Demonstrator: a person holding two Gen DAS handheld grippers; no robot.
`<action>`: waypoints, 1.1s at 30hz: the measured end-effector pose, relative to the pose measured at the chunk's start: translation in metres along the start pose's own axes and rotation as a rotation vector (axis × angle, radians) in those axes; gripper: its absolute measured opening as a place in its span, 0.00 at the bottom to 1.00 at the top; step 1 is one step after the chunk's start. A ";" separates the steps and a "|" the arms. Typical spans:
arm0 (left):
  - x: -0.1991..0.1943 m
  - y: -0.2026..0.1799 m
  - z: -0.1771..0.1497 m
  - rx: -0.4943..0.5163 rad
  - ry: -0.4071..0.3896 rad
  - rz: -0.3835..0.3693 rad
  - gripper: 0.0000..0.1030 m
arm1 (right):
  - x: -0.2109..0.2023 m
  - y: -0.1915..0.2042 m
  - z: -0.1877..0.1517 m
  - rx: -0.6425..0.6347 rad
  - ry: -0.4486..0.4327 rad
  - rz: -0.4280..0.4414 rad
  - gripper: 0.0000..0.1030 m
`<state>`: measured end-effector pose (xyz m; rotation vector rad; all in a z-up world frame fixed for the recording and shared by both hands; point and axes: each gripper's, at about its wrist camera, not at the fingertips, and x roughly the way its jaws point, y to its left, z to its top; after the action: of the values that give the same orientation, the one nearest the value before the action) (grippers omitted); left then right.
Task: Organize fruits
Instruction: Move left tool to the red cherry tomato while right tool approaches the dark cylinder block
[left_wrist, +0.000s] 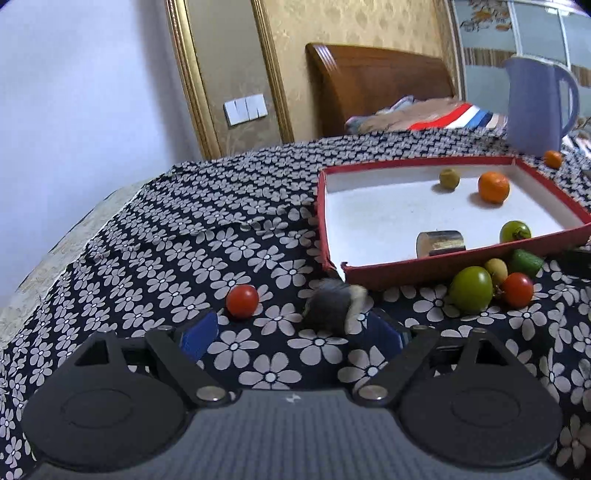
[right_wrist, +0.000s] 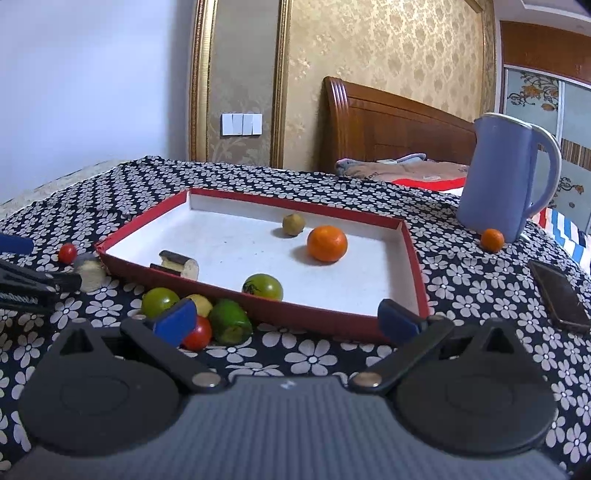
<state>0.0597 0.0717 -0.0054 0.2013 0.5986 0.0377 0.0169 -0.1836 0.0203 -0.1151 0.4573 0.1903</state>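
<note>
A red tray (right_wrist: 413, 258) with a white floor holds an orange (right_wrist: 327, 243), an olive-brown fruit (right_wrist: 293, 224), a green tomato (right_wrist: 263, 287) and a cut dark-skinned piece (right_wrist: 179, 264). In front of its near-left rim lie a green tomato (right_wrist: 159, 302), a yellow fruit (right_wrist: 201, 303), a red tomato (right_wrist: 199, 334) and a green fruit (right_wrist: 229, 319). My right gripper (right_wrist: 288, 319) hangs open over the cloth before the tray, nothing between its pads. My left gripper (left_wrist: 291, 330) is open; a blurred dark chunk (left_wrist: 332, 306) lies on the cloth close to its right finger. A cherry tomato (left_wrist: 242, 301) sits just beyond its left finger.
A blue jug (right_wrist: 506, 177) stands at the back right with a small orange (right_wrist: 492, 240) at its foot. A dark phone (right_wrist: 561, 295) lies right of the tray. The flowered cloth (left_wrist: 166, 258) ends at the table's left edge; a bed stands behind.
</note>
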 end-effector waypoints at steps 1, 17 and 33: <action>0.000 0.005 -0.001 -0.006 0.001 -0.005 0.86 | -0.001 0.002 0.000 -0.009 0.000 0.000 1.00; -0.002 0.039 0.012 -0.066 -0.010 0.078 0.86 | -0.007 0.011 0.004 -0.004 -0.014 0.020 1.00; 0.027 0.082 0.041 -0.006 0.019 0.015 0.86 | 0.025 0.098 0.036 0.034 0.081 0.317 0.94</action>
<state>0.1074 0.1475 0.0289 0.2001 0.6159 0.0560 0.0339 -0.0786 0.0343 -0.0159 0.5587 0.4898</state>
